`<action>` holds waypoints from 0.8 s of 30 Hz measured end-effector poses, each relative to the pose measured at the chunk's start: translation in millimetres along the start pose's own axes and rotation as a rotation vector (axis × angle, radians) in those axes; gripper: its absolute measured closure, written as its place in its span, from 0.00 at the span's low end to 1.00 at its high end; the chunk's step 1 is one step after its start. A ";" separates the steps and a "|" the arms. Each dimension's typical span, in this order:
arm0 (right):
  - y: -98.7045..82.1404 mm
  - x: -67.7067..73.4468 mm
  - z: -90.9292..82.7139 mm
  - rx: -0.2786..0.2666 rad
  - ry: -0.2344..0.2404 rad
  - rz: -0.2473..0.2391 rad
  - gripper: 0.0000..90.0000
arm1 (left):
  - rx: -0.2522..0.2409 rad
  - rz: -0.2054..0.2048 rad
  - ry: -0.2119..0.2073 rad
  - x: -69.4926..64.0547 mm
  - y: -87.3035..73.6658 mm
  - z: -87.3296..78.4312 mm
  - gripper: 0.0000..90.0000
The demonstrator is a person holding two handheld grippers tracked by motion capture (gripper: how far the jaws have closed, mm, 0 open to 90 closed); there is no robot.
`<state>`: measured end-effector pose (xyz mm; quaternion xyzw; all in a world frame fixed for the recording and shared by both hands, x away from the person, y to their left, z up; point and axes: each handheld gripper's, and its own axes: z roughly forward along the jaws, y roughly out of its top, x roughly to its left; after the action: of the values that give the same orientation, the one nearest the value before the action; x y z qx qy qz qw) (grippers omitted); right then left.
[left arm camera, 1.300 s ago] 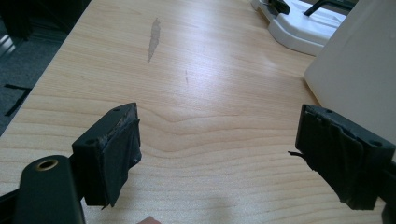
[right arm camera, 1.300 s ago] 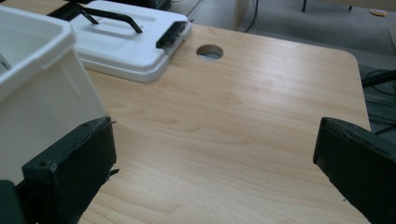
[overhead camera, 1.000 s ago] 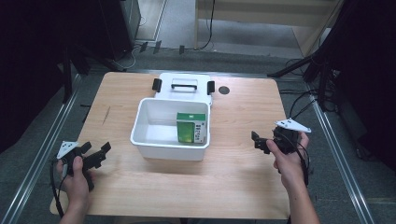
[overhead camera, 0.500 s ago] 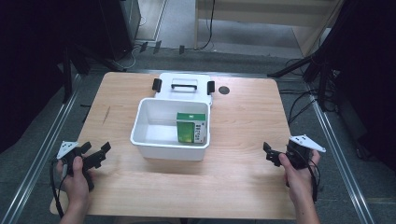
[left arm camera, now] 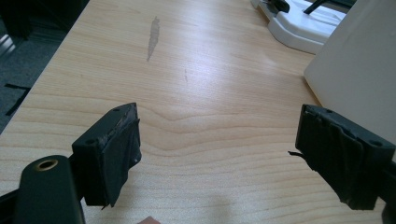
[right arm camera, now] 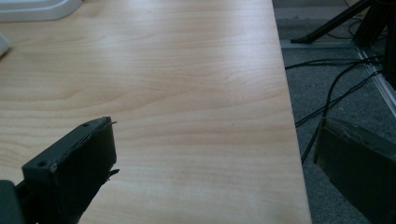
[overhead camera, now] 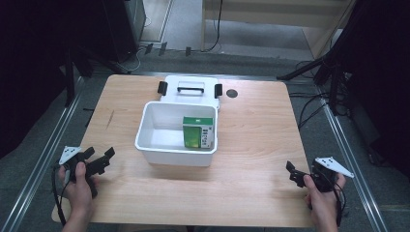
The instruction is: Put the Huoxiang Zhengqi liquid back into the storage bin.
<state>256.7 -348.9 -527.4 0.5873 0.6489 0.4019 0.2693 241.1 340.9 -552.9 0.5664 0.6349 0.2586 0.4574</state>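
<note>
A white open bin (overhead camera: pixel 174 155) stands mid-table with a green carton (overhead camera: pixel 198 131) upright inside, against its right wall. Its white lid (overhead camera: pixel 191 89), with a handle and black latches, lies flat just behind it. My left gripper (overhead camera: pixel 102 159) rests near the table's front left corner, open and holding nothing. In the left gripper view its jaws (left arm camera: pixel 219 154) stand wide apart over bare wood, with the bin wall (left arm camera: pixel 359 70) to the right. My right gripper (overhead camera: pixel 293 174) sits near the front right corner, also open. Its jaws (right arm camera: pixel 215 172) straddle the table's right edge.
A small black disc (overhead camera: pixel 232 93) lies on the wood to the right of the lid. Cables (right arm camera: pixel 336 98) run over the grey floor past the table's right edge. Metal rails (overhead camera: pixel 348 154) flank the table on both sides. Wide bare wood lies between each gripper and the bin.
My right gripper has drawn back from beside the bin toward the front right corner of the table. The left gripper and the bin have not moved.
</note>
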 end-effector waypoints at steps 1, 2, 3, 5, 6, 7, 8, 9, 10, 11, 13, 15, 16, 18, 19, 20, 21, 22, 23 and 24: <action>-2.3 -1.7 -1.4 0.002 -0.002 -0.009 0.00 | -0.001 -0.001 0.000 0.0 -0.1 0.1 0.17; -4.7 -2.9 -2.9 0.007 -0.003 -0.010 0.00 | 0.000 -0.001 0.000 0.1 0.0 0.0 0.17; -6.9 -4.3 -4.3 0.007 -0.004 -0.015 0.00 | -0.001 -0.001 0.000 0.1 0.0 0.0 0.17; -11.2 -7.2 -7.8 0.005 -0.002 -0.015 0.00 | -0.001 -0.001 0.000 0.0 0.0 0.0 0.17; -15.4 -9.7 -11.5 0.000 0.002 -0.014 0.00 | -0.001 -0.001 0.000 -0.1 0.0 0.1 0.17; -17.5 -10.6 -13.0 -0.006 0.001 -0.017 0.00 | -0.003 -0.001 0.002 -0.2 -0.1 0.1 0.17; -17.5 -10.6 -13.0 -0.006 0.001 -0.017 0.00 | -0.003 -0.001 0.002 -0.2 -0.1 0.1 0.17; -19.4 -11.2 -14.7 -0.008 0.000 -0.019 0.00 | -0.002 -0.001 0.002 -0.1 -0.1 0.1 0.17; -23.1 -12.5 -17.7 -0.012 0.005 -0.016 0.00 | -0.002 -0.001 0.002 -0.1 -0.1 0.0 0.17; -23.1 -12.5 -17.7 -0.012 0.005 -0.016 0.00 | -0.002 -0.001 0.002 -0.1 -0.1 0.0 0.17; -26.1 -13.8 -20.0 -0.011 -0.004 -0.020 0.00 | -0.005 -0.003 0.002 -0.4 -0.1 0.3 0.17; -30.5 -16.0 -24.0 -0.015 -0.005 -0.012 0.00 | -0.004 -0.002 0.002 -0.4 -0.1 0.2 0.17; -30.5 -16.0 -24.0 -0.015 -0.005 -0.012 0.00 | -0.004 -0.002 0.002 -0.4 -0.1 0.2 0.17; -34.1 -18.3 -27.4 -0.022 -0.002 0.008 0.00 | -0.004 -0.001 0.003 -0.5 -0.1 0.4 0.17; -34.1 -18.3 -27.4 -0.022 -0.002 0.008 0.00 | -0.005 0.000 0.003 -0.5 -0.1 0.4 0.17; -34.5 -19.2 -28.4 -0.025 -0.002 0.010 0.00 | -0.004 0.000 0.003 -0.5 -0.1 0.4 0.17; -35.0 -19.6 -29.2 -0.029 -0.003 0.012 0.00 | -0.004 0.000 0.003 -0.5 -0.1 0.5 0.17; -36.6 -20.2 -31.0 -0.042 0.000 0.019 0.00 | -0.003 -0.001 0.003 -0.4 -0.1 0.5 0.17; -37.6 -20.1 -31.9 -0.049 0.002 0.030 0.00 | -0.003 -0.001 0.001 -0.3 0.0 0.6 0.17; -38.5 -20.2 -32.5 -0.056 0.002 0.034 0.00 | -0.001 -0.001 0.001 -0.3 0.0 0.6 0.17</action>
<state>212.3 -374.8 -544.9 0.5903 0.6275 0.4249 0.2780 241.6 340.5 -553.1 0.5657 0.6352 0.2588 0.4576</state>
